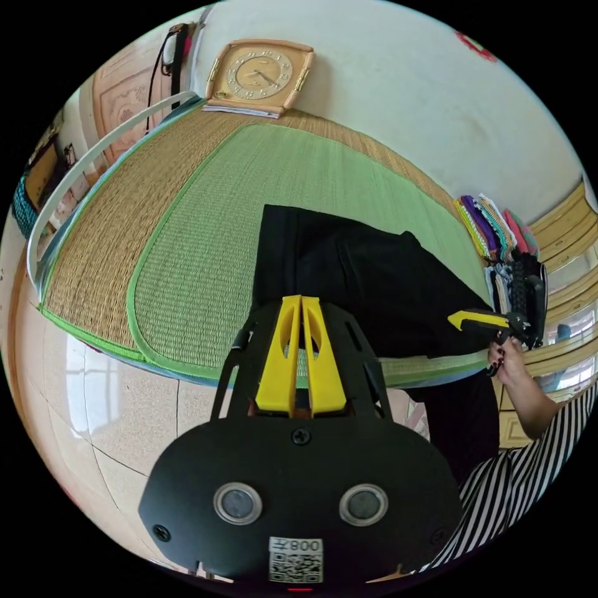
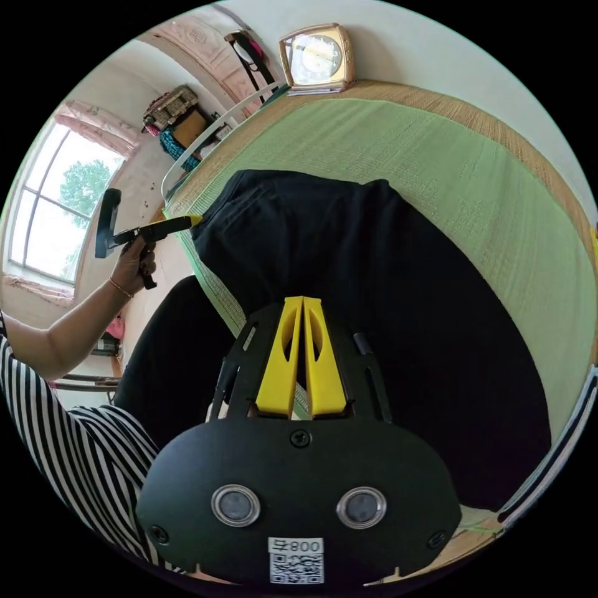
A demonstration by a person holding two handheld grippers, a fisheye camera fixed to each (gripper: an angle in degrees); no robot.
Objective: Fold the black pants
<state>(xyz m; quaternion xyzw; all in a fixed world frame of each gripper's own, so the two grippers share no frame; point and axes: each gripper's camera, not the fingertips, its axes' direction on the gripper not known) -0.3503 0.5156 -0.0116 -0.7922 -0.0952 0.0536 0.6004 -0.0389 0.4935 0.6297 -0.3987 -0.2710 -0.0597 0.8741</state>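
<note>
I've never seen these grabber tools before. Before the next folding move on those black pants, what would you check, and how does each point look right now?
1. Left gripper closed on the black pants: ok, its yellow jaws meet at the cloth's edge.
2. Right gripper closed on the pants: ok, jaws together on the fabric.
3. The two grips are on separate spots along the near edge: ok; in the left gripper view the right gripper sits far off to one side.
4. Pants resting on the green mat: partly; some cloth hangs over the near edge.
5. Cloth flat, no wrinkles: cannot tell, the black hides the folds.
</note>
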